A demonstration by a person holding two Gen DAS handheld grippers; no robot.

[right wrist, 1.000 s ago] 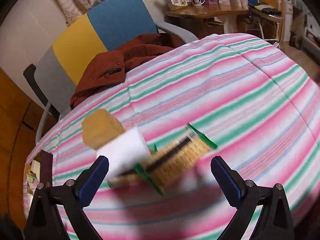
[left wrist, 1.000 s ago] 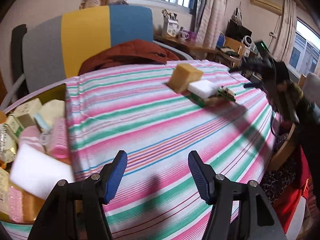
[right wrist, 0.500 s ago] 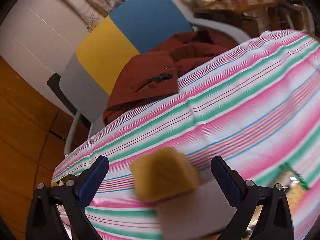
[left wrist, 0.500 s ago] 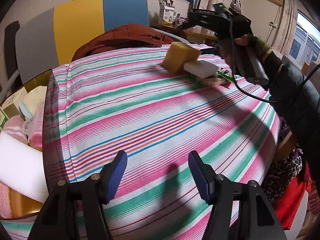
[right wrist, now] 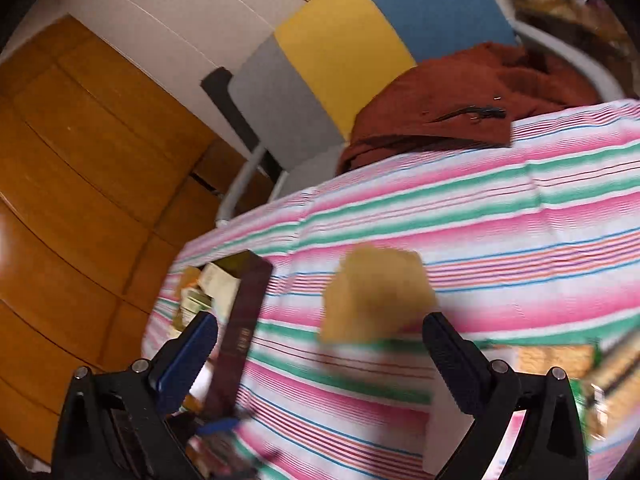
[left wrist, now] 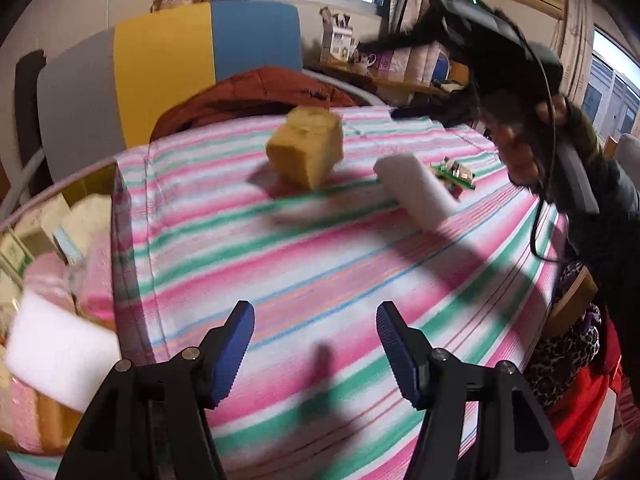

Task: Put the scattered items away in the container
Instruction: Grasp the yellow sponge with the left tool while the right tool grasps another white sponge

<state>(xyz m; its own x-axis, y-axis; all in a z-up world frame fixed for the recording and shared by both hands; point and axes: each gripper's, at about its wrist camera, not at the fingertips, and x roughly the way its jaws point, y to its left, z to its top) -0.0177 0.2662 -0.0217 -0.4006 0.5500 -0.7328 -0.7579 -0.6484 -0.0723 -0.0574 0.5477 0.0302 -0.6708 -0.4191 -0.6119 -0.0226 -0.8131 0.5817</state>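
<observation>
My left gripper hangs open over the striped tablecloth with nothing between its fingers. Far ahead lie a yellow sponge block, a white foam block and a small green packet. The container at the left edge holds several soaps, sponges and packets. A person's hand carries my right gripper above the far items. In the right wrist view that gripper is open. The blurred yellow sponge sits just ahead between its fingers, untouched. The container's dark wall stands to its left and the green packet to its right.
A chair with grey, yellow and blue panels stands behind the table, with a rust-red jacket draped on its seat. A cluttered wooden desk stands by the window. The table edge drops off at the right, above red and patterned fabric.
The right gripper has swung left, away from the green packet and white block, so the yellow sponge and the container now lie before it. The left gripper has stayed about where it was.
</observation>
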